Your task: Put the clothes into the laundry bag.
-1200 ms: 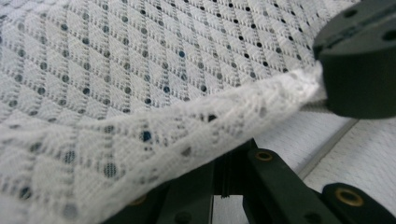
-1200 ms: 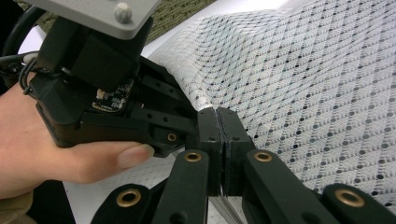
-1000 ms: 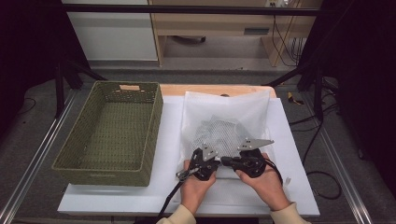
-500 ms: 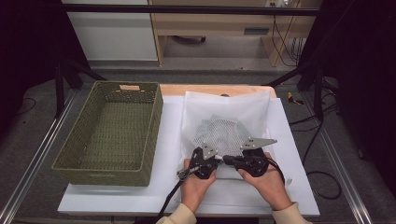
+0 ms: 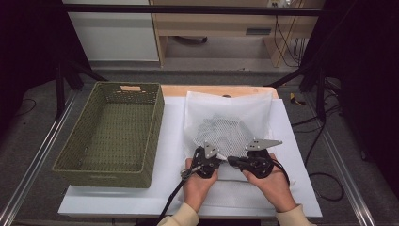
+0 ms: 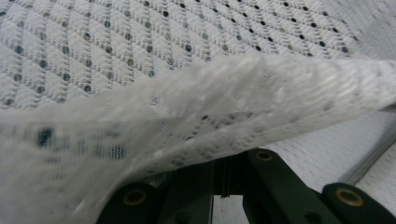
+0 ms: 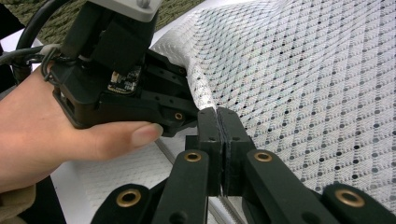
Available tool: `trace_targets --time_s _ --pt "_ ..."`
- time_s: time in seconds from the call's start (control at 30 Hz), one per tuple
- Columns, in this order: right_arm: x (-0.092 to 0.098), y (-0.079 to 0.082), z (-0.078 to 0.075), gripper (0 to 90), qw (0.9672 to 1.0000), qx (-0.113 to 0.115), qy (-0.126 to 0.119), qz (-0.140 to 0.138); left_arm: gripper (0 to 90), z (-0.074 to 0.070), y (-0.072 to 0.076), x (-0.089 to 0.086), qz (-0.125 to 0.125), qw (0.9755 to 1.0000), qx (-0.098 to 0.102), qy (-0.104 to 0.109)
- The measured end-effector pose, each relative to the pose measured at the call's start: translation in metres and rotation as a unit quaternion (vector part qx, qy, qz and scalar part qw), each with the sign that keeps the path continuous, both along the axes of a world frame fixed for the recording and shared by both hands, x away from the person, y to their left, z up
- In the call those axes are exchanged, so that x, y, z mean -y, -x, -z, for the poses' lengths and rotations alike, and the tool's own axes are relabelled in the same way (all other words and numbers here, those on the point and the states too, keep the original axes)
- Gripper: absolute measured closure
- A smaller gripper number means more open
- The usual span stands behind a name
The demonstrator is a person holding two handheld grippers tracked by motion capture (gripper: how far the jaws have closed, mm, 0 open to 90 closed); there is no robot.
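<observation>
Left gripper point(image 5: 221, 157): jaws clamped on the mesh bag point(image 5: 226, 129) edge.
Right gripper point(image 7: 218, 122): jaws pinched on the same edge.
Basket point(image 5: 113, 127): left of bag.

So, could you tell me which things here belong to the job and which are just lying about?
In the job:
white mesh bag
left gripper
right gripper

Lying about:
green woven basket
white sheet on the table
</observation>
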State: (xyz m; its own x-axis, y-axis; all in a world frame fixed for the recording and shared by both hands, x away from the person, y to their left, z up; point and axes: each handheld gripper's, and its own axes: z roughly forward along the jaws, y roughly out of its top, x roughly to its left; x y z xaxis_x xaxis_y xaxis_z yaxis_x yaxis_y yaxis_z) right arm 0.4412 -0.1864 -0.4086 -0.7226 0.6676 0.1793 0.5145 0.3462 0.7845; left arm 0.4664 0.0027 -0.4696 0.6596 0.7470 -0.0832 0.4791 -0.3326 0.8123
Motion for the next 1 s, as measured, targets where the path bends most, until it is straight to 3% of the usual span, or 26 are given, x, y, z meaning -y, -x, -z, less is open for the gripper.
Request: trace_targets --time_s 1.0 --pt "0.0034 -0.0010 0.0002 89.3 1.0000 0.004 0.001 0.000 90.0 0.0021 -0.0104 0.0037 -0.013 0.9999 0.001 0.003"
